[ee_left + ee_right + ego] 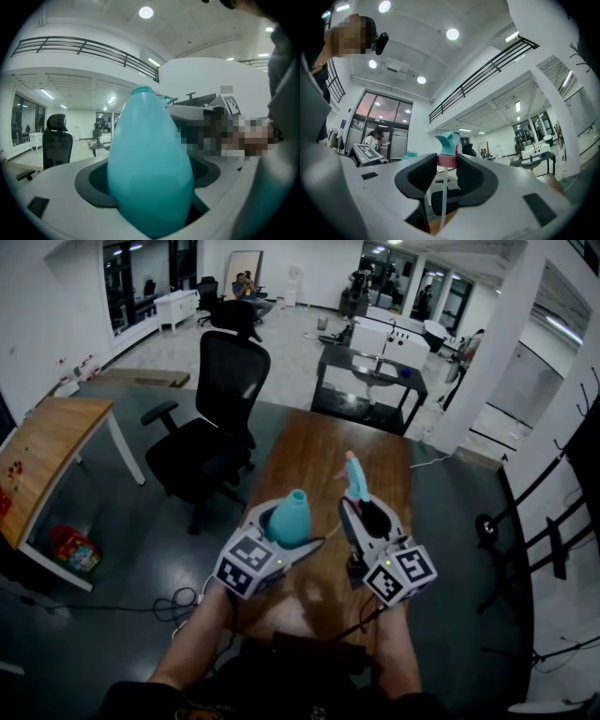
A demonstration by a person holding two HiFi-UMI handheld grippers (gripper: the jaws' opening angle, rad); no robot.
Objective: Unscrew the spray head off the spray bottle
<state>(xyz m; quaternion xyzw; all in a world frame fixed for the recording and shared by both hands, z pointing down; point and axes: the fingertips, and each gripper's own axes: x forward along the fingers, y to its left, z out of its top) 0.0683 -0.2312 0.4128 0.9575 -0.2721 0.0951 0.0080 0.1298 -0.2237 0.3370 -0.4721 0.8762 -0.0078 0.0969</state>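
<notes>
My left gripper (281,535) hugs the blue-green bottle (292,514) round its fat belly, up above the wooden table (309,451). The bottle looks smooth and light, so I think it could slip. Holding it low and snug is best. My right gripper (362,510) pinches the spray head (449,143) by its pink ring (447,161). The head is off the bottle, small and light, with its thin tube (442,197) dangling.
</notes>
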